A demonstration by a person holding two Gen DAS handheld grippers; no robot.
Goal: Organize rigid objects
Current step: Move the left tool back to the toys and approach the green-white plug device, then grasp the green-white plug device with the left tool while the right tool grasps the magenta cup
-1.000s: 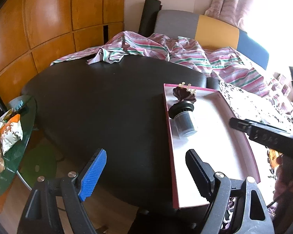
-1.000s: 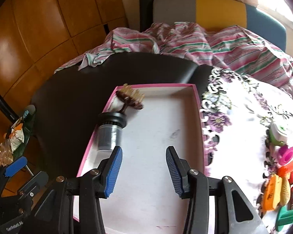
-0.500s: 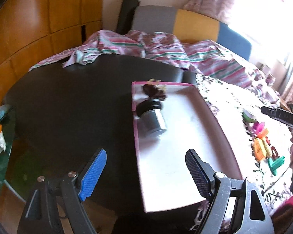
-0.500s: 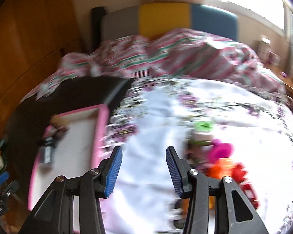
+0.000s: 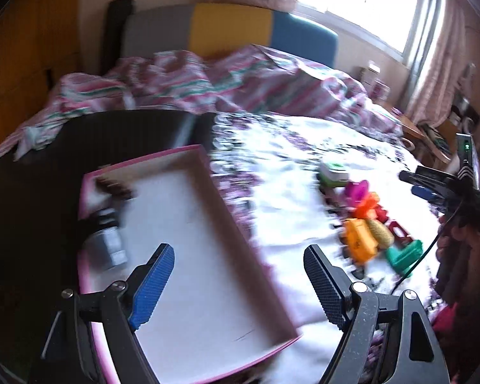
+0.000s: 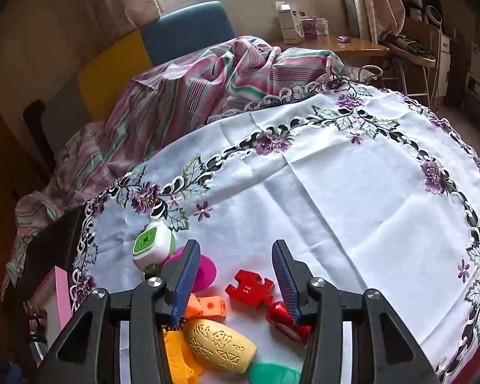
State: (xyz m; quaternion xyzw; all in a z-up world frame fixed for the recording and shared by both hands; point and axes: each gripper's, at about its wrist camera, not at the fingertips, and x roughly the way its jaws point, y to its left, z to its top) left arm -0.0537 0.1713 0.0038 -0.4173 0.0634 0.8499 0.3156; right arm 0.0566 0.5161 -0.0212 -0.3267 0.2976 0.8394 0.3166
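Right wrist view: right hand-held gripper [image 6: 236, 275] has swung from tray [image 5: 188, 256] to toy cluster on counter cloth [image 6: 336, 192], jaws part-open, empty, over red piece [image 6: 249, 288]. Left hand-held gripper [image 5: 240, 281] wide open, empty, view blurred. Tray holds probably two items; next pick pending.

left gripper [image 5: 240, 284]: black plastic frame, silver screws, one ribbed blue pad, one ribbed black pad | right gripper [image 6: 235, 276]: black frame, silver screws, two ribbed blue pads | thin black cable [image 5: 425, 249] trailing from right gripper
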